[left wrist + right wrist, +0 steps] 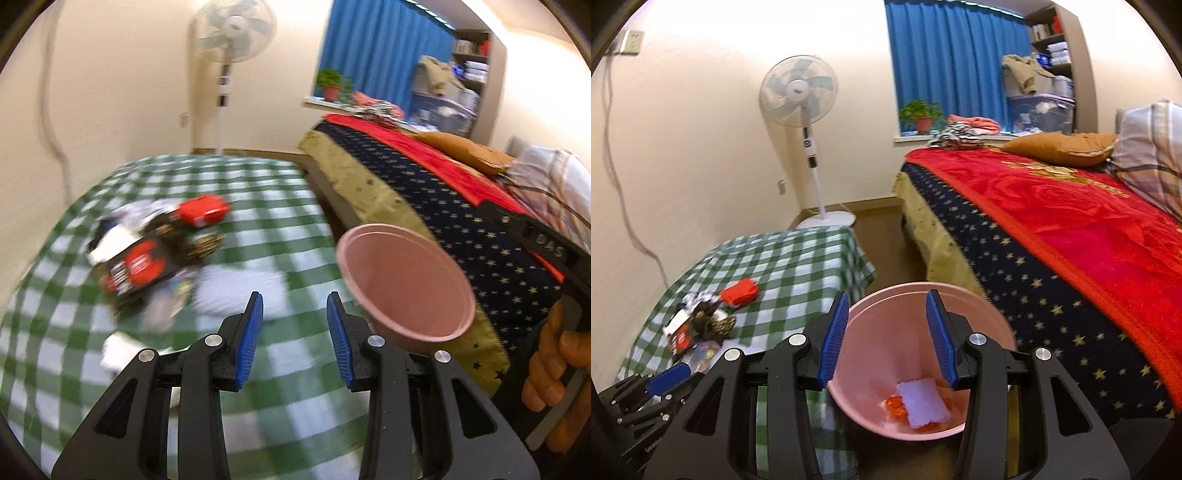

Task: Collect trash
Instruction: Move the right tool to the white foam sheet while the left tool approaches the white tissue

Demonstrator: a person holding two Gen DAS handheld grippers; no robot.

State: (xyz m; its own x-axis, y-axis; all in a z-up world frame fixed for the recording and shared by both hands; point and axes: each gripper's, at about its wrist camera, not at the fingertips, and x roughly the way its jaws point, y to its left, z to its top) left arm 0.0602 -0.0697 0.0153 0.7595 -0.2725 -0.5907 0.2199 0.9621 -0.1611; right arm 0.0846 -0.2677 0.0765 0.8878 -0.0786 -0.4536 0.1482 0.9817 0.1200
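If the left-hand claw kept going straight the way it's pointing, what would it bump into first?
Probably the checked tablecloth, at a blurry white scrap just ahead of the open left gripper. Depth is hard to judge, and the wrapper pile sits further left.

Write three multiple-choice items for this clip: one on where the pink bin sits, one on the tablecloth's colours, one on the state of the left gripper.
1. Where is the pink bin?
A. On the bed
B. Between the table and the bed
C. On the windowsill

2. What colours is the tablecloth?
A. Green and white
B. Blue and yellow
C. Plain red

3. What is the left gripper doing?
A. Shut on a wrapper
B. Shut on the bin
C. Open, holding nothing

Answers: 1 B, the right wrist view shows the bin low beside the table, with the bed on its other side. 2 A, the checks are green and white. 3 C, its blue pads stand apart with only tablecloth between them.
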